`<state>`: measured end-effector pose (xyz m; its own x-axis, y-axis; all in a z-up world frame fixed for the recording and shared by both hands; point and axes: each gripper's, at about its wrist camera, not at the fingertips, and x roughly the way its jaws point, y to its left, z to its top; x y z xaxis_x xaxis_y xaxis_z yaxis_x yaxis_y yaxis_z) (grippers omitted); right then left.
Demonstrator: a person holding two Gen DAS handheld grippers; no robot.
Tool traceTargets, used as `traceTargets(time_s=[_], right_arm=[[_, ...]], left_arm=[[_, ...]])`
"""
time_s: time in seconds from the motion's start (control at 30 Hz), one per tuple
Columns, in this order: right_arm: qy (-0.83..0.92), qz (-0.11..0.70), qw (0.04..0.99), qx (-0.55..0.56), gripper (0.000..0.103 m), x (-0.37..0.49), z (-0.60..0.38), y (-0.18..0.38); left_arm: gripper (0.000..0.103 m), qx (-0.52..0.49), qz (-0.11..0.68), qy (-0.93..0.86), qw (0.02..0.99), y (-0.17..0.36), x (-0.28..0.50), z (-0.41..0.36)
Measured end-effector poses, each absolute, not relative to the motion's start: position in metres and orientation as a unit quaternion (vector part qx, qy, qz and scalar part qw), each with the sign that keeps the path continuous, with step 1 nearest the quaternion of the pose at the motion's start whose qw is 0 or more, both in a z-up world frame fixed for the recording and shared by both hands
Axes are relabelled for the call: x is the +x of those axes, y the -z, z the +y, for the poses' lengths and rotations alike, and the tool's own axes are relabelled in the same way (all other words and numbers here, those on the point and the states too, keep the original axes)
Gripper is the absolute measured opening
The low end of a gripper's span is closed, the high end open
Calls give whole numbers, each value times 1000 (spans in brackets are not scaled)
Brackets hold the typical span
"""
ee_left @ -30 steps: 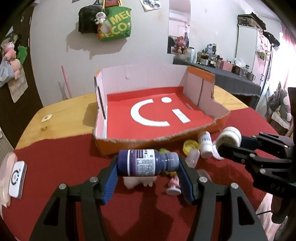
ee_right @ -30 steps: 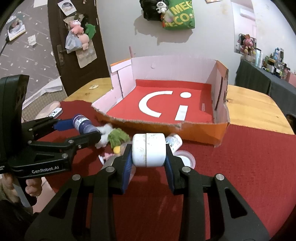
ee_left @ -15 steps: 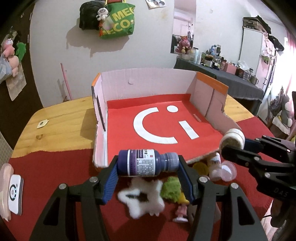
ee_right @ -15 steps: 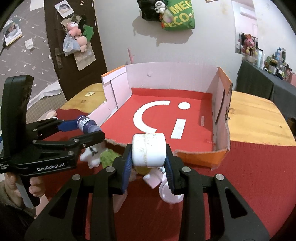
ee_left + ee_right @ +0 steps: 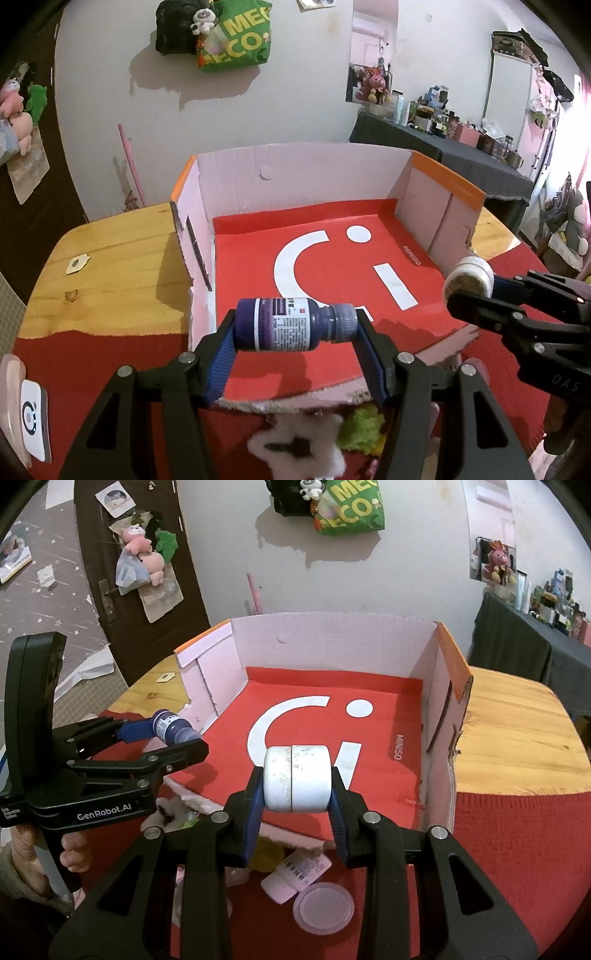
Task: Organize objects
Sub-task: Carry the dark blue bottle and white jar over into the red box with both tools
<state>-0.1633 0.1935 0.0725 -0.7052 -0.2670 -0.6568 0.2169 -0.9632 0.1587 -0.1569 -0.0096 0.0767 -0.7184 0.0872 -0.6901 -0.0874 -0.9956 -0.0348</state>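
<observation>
My left gripper [image 5: 295, 328] is shut on a dark purple bottle [image 5: 291, 324] lying crosswise, held above the front edge of the open cardboard box [image 5: 295, 173] with a red floor. My right gripper [image 5: 297, 779] is shut on a white round jar [image 5: 297, 778], also held over the box's front edge. Each gripper shows in the other view: the right one with the jar [image 5: 469, 277], the left one with the bottle [image 5: 173, 731]. The box's red floor [image 5: 373, 701] holds nothing.
Loose items lie on the red cloth in front of the box: a white star plush [image 5: 295, 443], a green plush [image 5: 356, 428], a small white bottle [image 5: 295, 873], a pink lid [image 5: 323, 906], a yellow cap [image 5: 266, 853]. A white device [image 5: 33, 421] lies at far left.
Both grippers have moved forward and up with their loads, from above the loose items on the cloth to above the box's front edge. Neither grip has changed.
</observation>
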Motion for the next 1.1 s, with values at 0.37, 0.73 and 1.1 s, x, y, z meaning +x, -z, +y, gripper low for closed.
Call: traceTargets(time_s=[0.37, 0.73, 1.1], right_arm=[[913, -49, 127, 385, 31, -191, 203, -64], [899, -49, 117, 420, 31, -209, 207, -45], [891, -44, 110, 438, 31, -215, 208, -33]], left_arm=[[62, -393, 0, -918, 49, -67, -186, -11], [62, -415, -2, -908, 49, -50, -203, -11], [62, -424, 2, -904, 47, -41, -209, -9]])
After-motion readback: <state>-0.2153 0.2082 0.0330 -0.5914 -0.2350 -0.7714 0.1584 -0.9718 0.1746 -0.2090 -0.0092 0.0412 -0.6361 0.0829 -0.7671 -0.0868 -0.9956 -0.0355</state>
